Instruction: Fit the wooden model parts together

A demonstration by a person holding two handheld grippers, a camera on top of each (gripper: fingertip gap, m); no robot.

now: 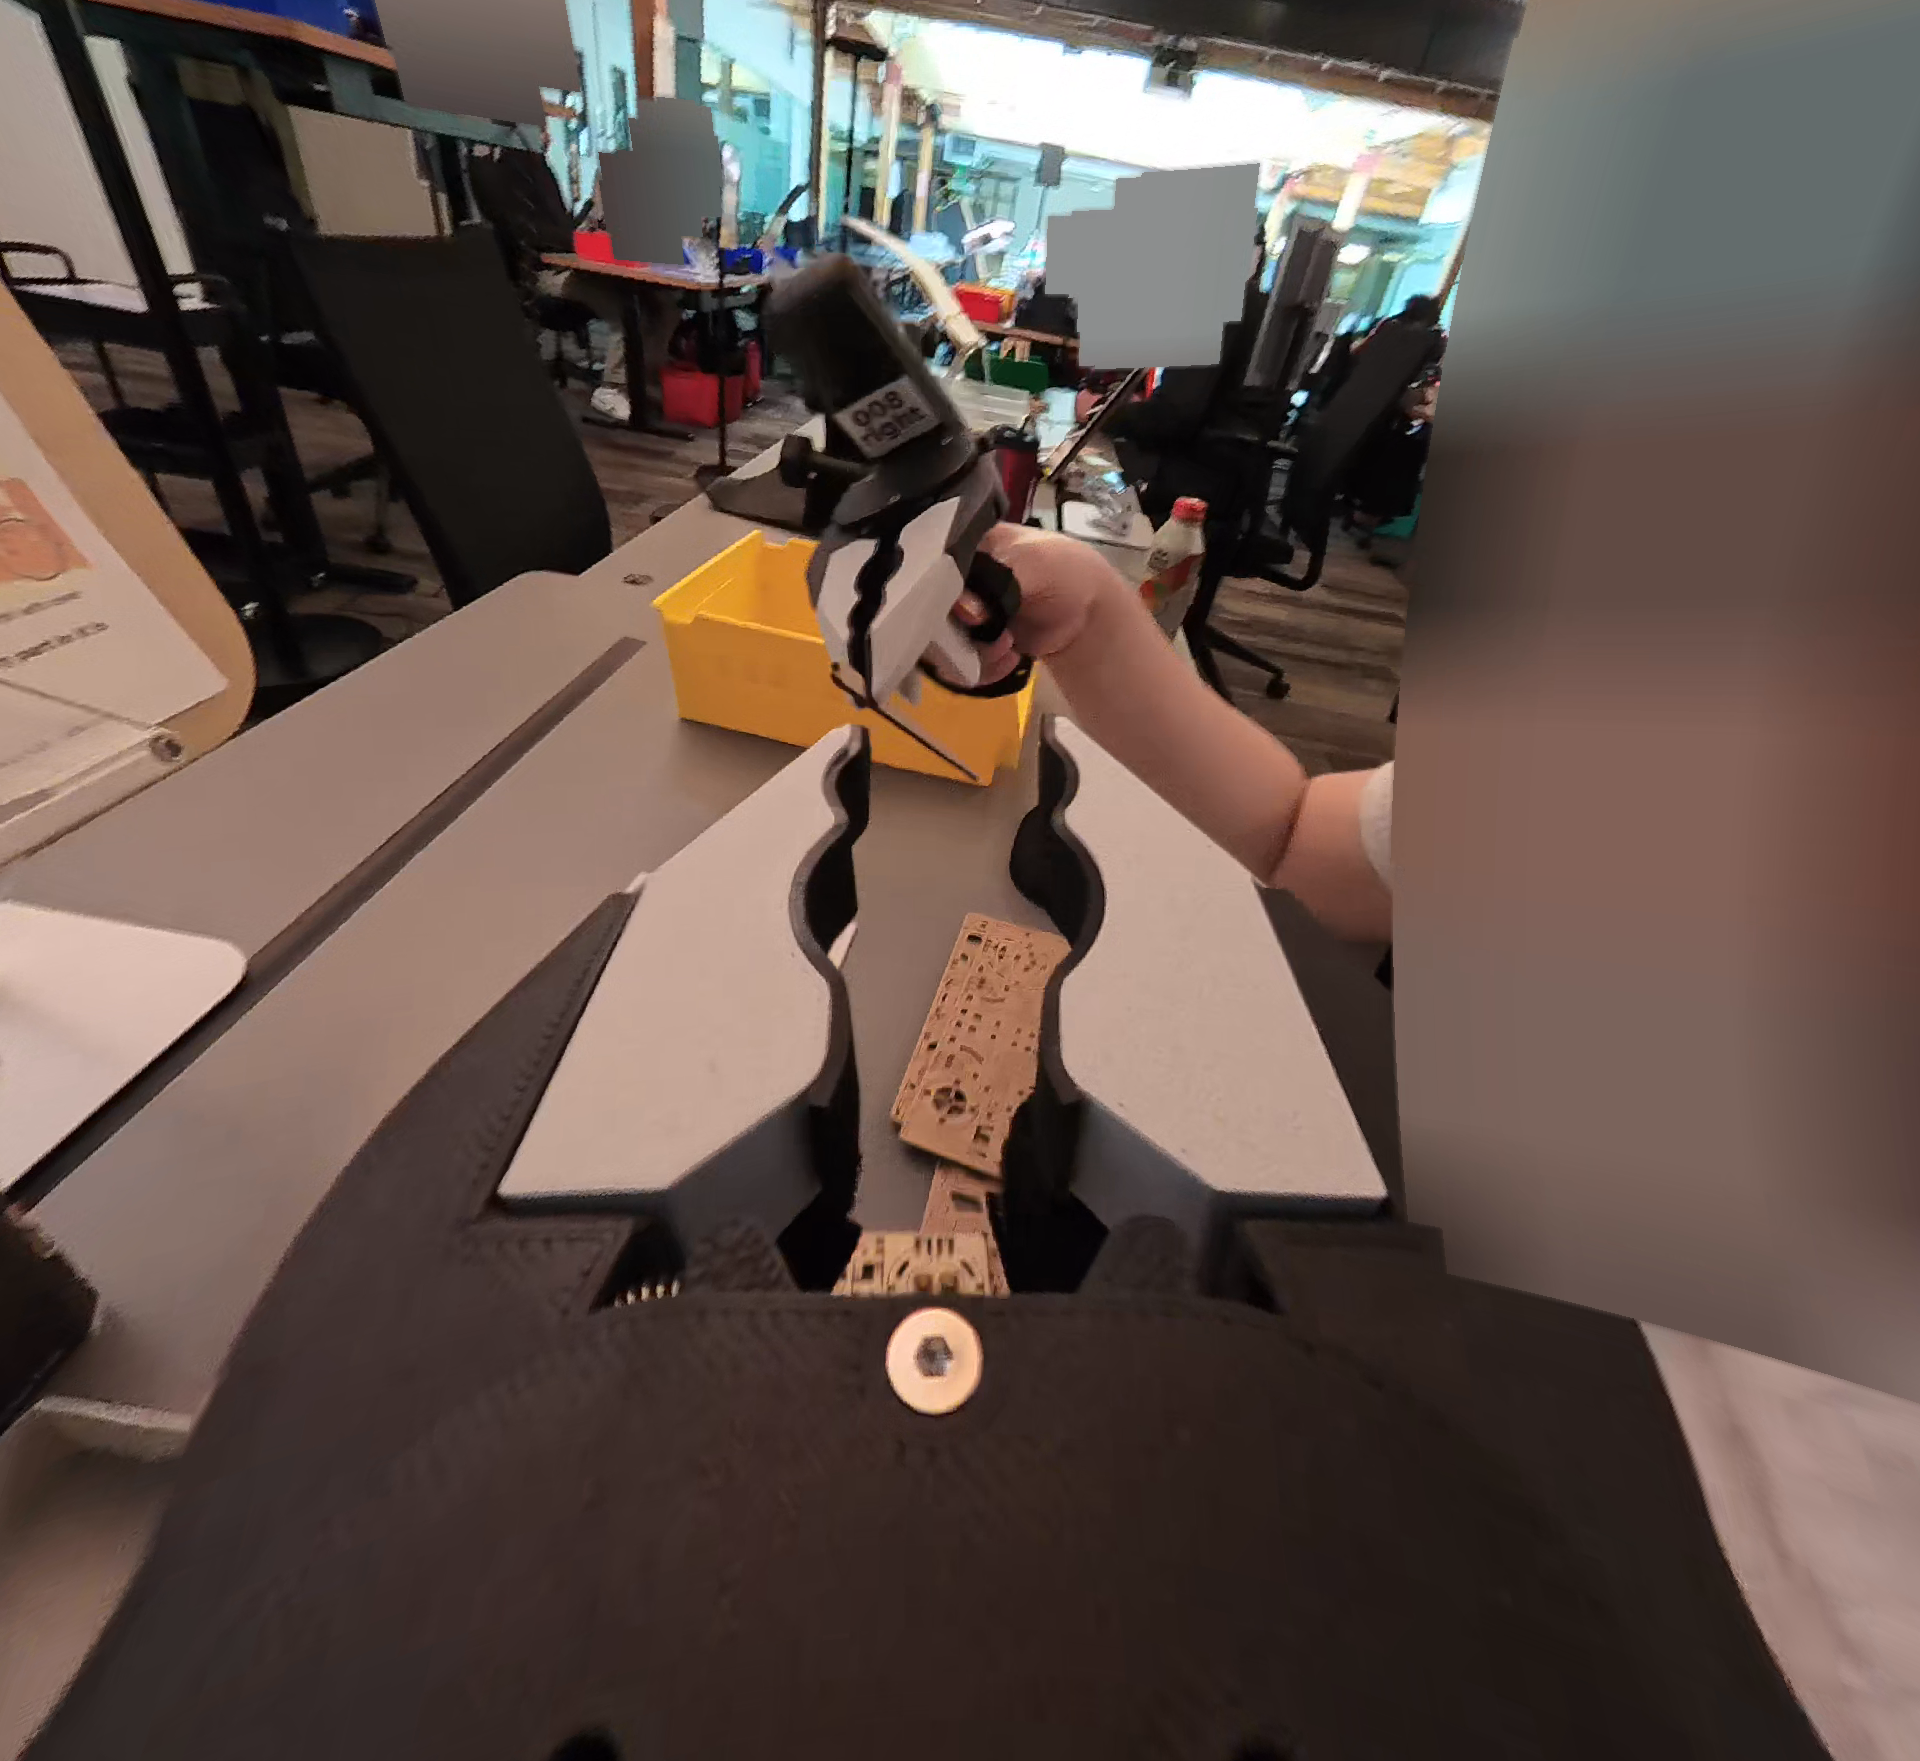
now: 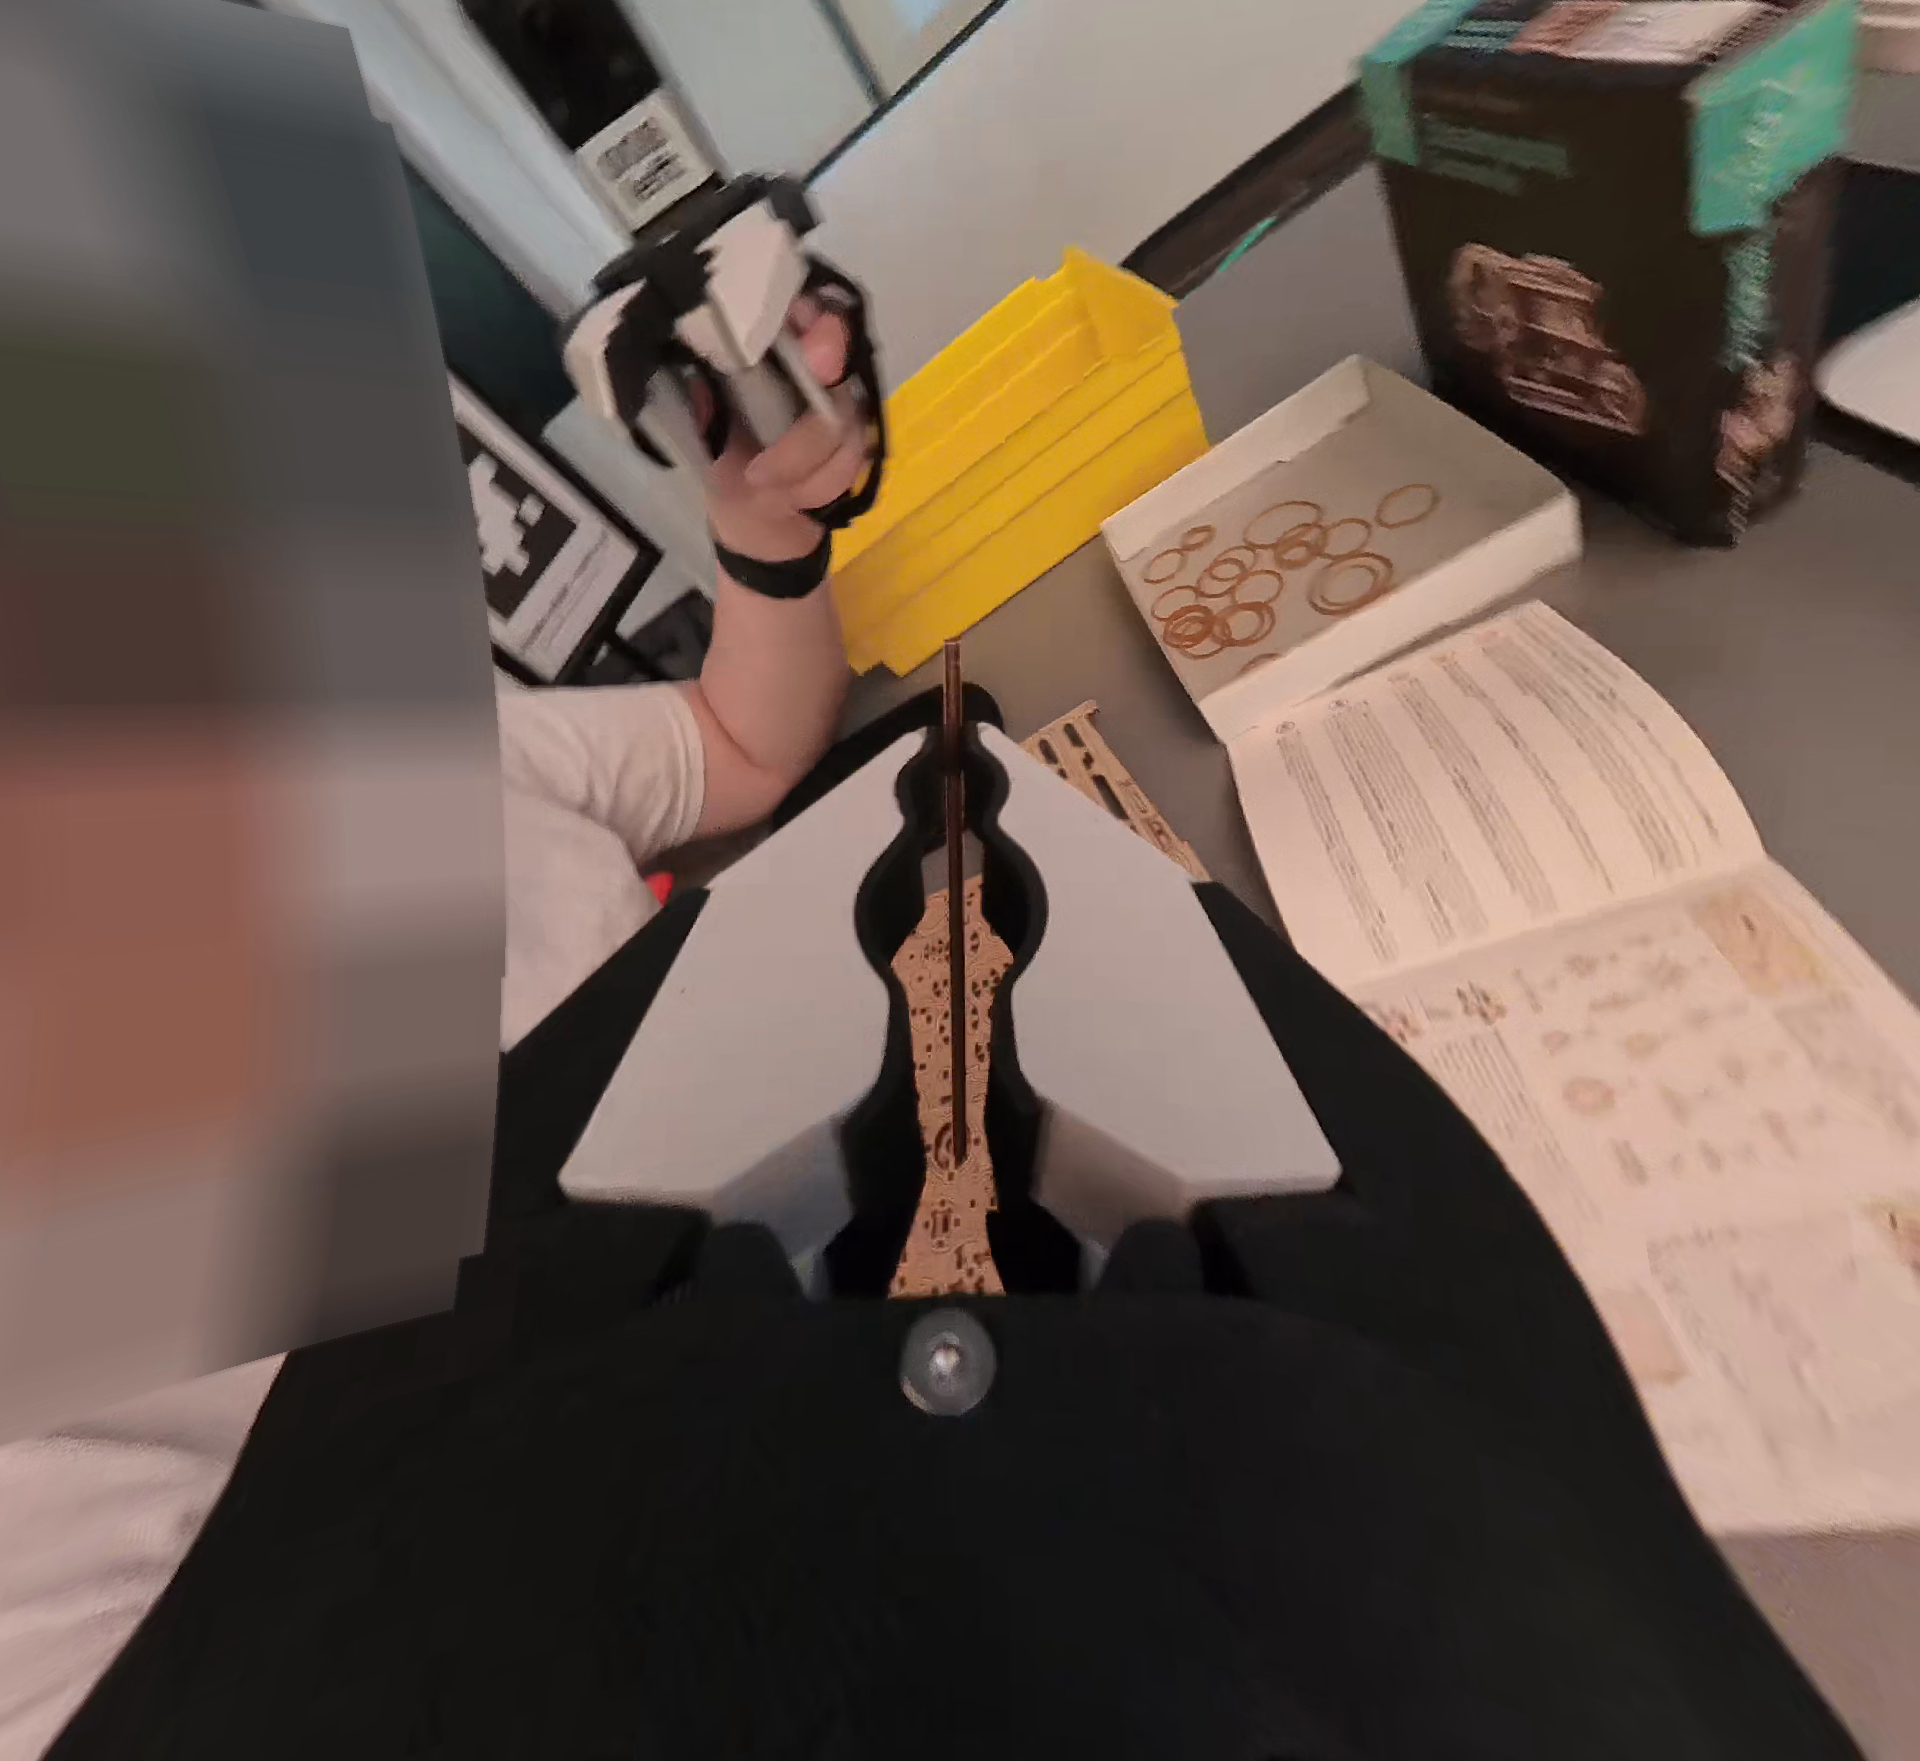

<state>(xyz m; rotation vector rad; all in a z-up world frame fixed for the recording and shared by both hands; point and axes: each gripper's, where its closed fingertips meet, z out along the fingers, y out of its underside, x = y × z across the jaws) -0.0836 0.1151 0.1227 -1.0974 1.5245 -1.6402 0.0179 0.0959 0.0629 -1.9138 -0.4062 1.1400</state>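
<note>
Pick-up done, joining not begun. Right tool [image 2: 951,755] clamped on thin wooden sheet [image 2: 953,880], edge-on, lifted above desk [image 1: 436,776]. Left tool [image 1: 951,755] apart, empty, above second sheet [image 1: 982,1036]. Next: align parts.

left wrist cam raised above bench [image 1: 436,776], facing out into the room, right wrist cam close, tilted down at bench, facing back at the person, both share yellow bin [image 1: 748,662], each shows the other gripper
</note>
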